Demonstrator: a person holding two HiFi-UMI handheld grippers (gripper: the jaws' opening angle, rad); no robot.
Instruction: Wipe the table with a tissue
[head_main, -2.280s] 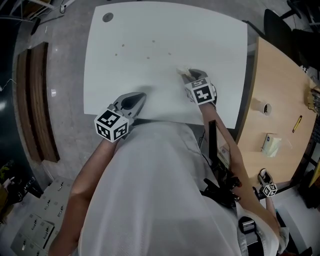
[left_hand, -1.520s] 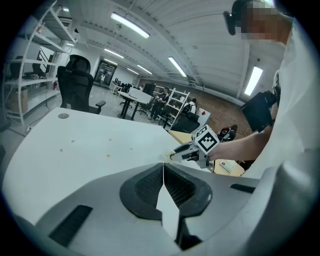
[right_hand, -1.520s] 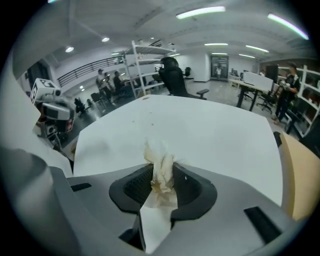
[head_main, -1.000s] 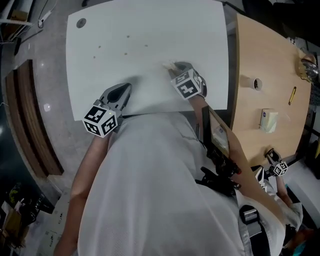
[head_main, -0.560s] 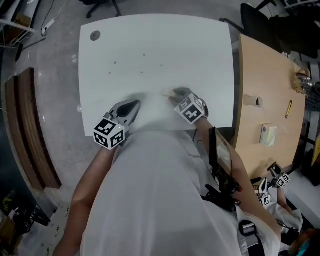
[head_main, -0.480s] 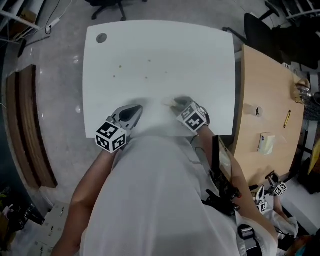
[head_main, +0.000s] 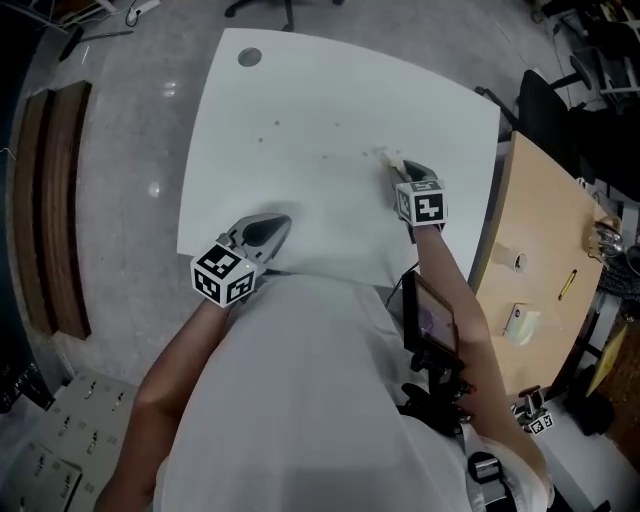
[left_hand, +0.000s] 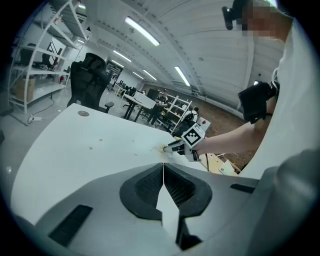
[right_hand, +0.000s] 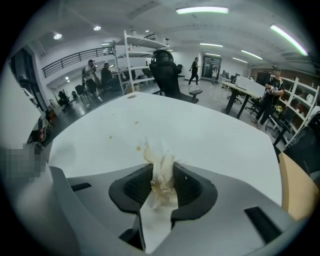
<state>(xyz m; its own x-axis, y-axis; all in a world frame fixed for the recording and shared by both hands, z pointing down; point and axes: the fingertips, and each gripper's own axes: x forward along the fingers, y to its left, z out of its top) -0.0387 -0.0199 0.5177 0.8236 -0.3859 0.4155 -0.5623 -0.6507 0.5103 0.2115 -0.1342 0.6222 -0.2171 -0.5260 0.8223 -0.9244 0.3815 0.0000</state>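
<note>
The white table (head_main: 300, 100) bears a few small brownish spots (head_main: 262, 140) toward its far side. My right gripper (head_main: 398, 168) is shut on a crumpled, stained tissue (head_main: 385, 156) and points steeply down onto the tabletop right of the spots. In the right gripper view the tissue (right_hand: 161, 172) is pinched between the jaws of the right gripper (right_hand: 162, 167), with a spot (right_hand: 140, 148) just ahead. My left gripper (head_main: 264, 230) rests shut and empty near the table's front edge. The left gripper view shows its jaws (left_hand: 163, 165) meeting, and the right gripper (left_hand: 172, 147) beyond.
A grey round cap (head_main: 249, 58) sits in the table's far left corner. A wooden table (head_main: 545, 230) stands to the right with a tape roll (head_main: 517, 261), a yellow pen (head_main: 567, 284) and a tissue pack (head_main: 518, 322). A black chair (right_hand: 167, 75) stands beyond the white table.
The right gripper has carried the tissue from near the front edge farther out over the table, toward the spots. The left gripper stays near the front edge. The head view has shifted.
</note>
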